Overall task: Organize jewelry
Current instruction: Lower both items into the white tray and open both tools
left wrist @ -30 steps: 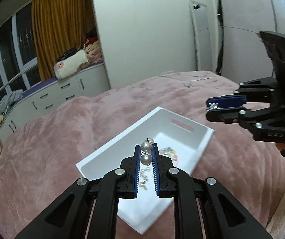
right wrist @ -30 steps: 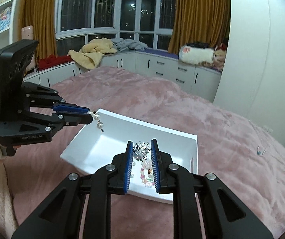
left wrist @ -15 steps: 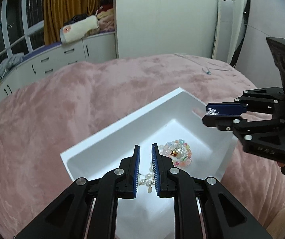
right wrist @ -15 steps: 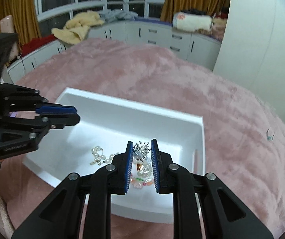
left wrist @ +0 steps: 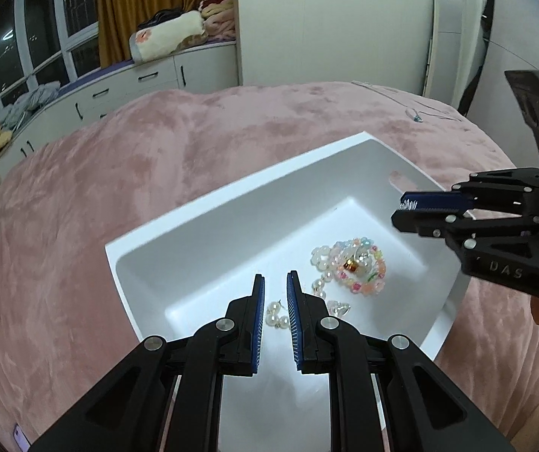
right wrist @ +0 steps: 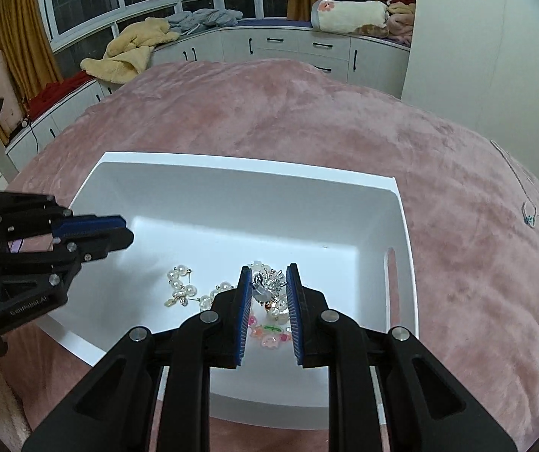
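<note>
Risk, left side: the left gripper [left wrist: 274, 282] hangs low over the near-left part of the tray [left wrist: 239, 196], jaws slightly apart and holding nothing. The pearl earrings [left wrist: 276, 314] lie loose on the tray floor directly beneath its tips. A careless descent or sideways sweep could scatter them or flick one over the rim onto the pink bed [left wrist: 81, 196], where small pieces would be hard to find in the plush.

Risk, centre: the bead bracelet [left wrist: 352, 265] sits in a pile just beside the pearls. Anything dropped on top may tangle with it.

Risk, right side: the right gripper [right wrist: 268, 286] pinches a silver brooch [right wrist: 267, 284] between its blue pads, over the bracelet pile. The brooch is spiky and held only at its edges, so it may snag a pad on release, or slip early. A thin necklace [right wrist: 529, 218] lies out on the bed, well apart from the tray, not yet gathered.

Pose: the left gripper reaches in from the tray's near-left, angled downward. The right one comes in from the handle side, also tilted down, its tips above the tray floor.
</note>
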A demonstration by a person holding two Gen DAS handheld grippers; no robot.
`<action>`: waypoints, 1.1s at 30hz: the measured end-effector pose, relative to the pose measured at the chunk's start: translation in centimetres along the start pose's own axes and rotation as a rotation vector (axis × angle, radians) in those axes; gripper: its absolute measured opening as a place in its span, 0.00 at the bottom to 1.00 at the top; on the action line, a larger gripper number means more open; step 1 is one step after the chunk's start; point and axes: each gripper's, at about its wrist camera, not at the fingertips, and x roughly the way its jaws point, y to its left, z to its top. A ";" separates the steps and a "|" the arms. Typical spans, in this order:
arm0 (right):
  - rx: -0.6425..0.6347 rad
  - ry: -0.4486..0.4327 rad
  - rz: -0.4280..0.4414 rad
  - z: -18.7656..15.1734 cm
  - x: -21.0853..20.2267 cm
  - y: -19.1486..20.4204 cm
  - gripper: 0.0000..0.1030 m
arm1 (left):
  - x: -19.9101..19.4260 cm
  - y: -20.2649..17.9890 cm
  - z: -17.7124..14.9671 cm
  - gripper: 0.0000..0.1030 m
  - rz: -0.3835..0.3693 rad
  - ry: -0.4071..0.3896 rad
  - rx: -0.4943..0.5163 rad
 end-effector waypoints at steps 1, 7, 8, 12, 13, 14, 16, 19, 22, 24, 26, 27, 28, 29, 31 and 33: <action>0.005 0.002 0.003 0.0 0.1 0.0 0.20 | 0.2 0.0 -0.2 0.17 -0.001 0.004 -0.007; 0.045 -0.017 -0.017 0.0 -0.2 -0.3 0.60 | 0.1 0.1 -0.6 0.37 0.020 -0.013 -0.017; 0.042 -0.028 -0.026 -0.1 -0.5 -0.2 0.61 | 0.0 0.1 -0.6 0.43 0.028 -0.022 -0.017; 0.009 -0.050 -0.059 -0.5 -1.1 0.5 0.72 | -1.0 0.2 -0.6 0.57 0.059 -0.057 -0.033; -0.002 -0.054 -0.067 -0.6 -1.3 0.7 0.73 | -1.3 0.2 -0.5 0.59 0.061 -0.064 -0.037; -0.017 -0.059 -0.077 -0.7 -1.5 1.0 0.75 | -1.5 0.2 -0.5 0.62 0.063 -0.069 -0.038; -0.036 -0.069 -0.086 -0.8 -1.9 1.5 0.80 | -1.9 0.0 -0.5 0.71 0.076 -0.078 -0.033; -0.051 -0.087 -0.094 -1.0 -2.6 1.9 0.83 | -2.6 -0.4 -0.4 0.84 0.108 -0.095 -0.022; -0.052 -0.109 -0.098 -1.1 -3.4 2.1 0.85 | -3.4 -0.6 -0.5 0.90 0.123 -0.116 -0.025; -0.052 -0.127 -0.106 -1.3 -4.1 2.2 0.85 | -4.0 -0.7 -0.7 0.90 0.130 -0.126 -0.035; -0.047 -0.146 -0.114 -1.4 -4.8 2.2 0.86 | -4.3 -0.7 -0.9 0.90 0.134 -0.131 -0.043; -0.043 -0.154 -0.115 -1.5 -5.2 2.2 0.86 | -4.5 -0.7 -1.1 0.90 0.140 -0.134 -0.047; -0.039 -0.162 -0.116 -1.6 -5.5 2.3 0.86 | -4.7 -0.7 -1.1 0.90 0.143 -0.136 -0.050; -0.035 -0.172 -0.120 -1.8 -5.9 2.3 0.86 | -4.9 -0.7 -1.2 0.90 0.146 -0.140 -0.055; -0.035 -0.185 -0.128 -1.9 -6.5 2.3 0.86 | -5.3 -0.8 -1.5 0.90 0.148 -0.147 -0.062; -0.039 -0.202 -0.140 -2.1 -7.2 2.5 0.88 | -5.7 -0.9 -1.6 0.90 0.149 -0.155 -0.065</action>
